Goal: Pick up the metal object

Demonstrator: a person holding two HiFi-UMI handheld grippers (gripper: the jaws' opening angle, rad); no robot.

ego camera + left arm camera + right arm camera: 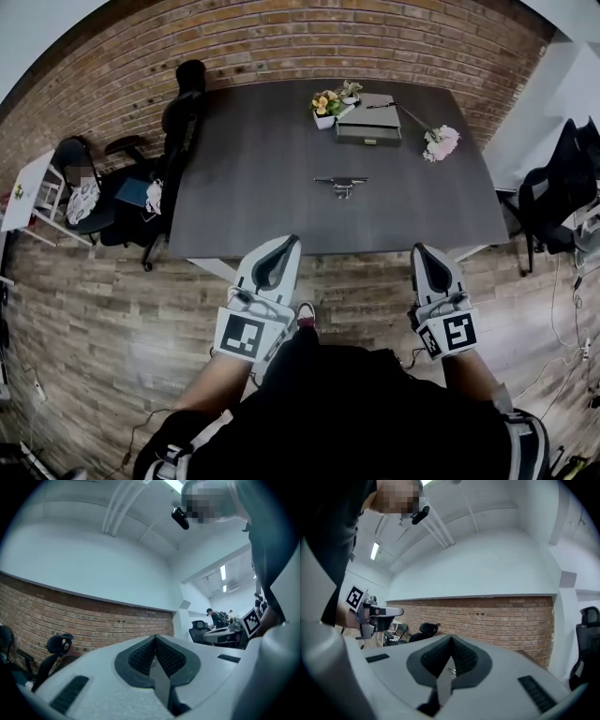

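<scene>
The metal object (341, 186) lay on the dark table (234, 187), ahead of both grippers and roughly midway between the lines they pointed along, well apart from either. The left gripper (279, 249) was held out by the table's near edge, its jaws clenched together with nothing in them; in the left gripper view its ribbed pads (144, 654) met along one seam. The right gripper (425, 255) was held beside it at the same edge, jaws likewise pressed shut and empty, the pads touching in the right gripper view. Past the object, farther from the grippers, stood a grey box (369, 124) with a flower pot (325, 107) just beside its left end, and a pink bloom (441, 142) lay off to the box's right. A black chair (183, 112) stood at the table's left side, ahead and left of the left gripper. A brick wall (281, 37) ran beyond the table's far edge.
</scene>
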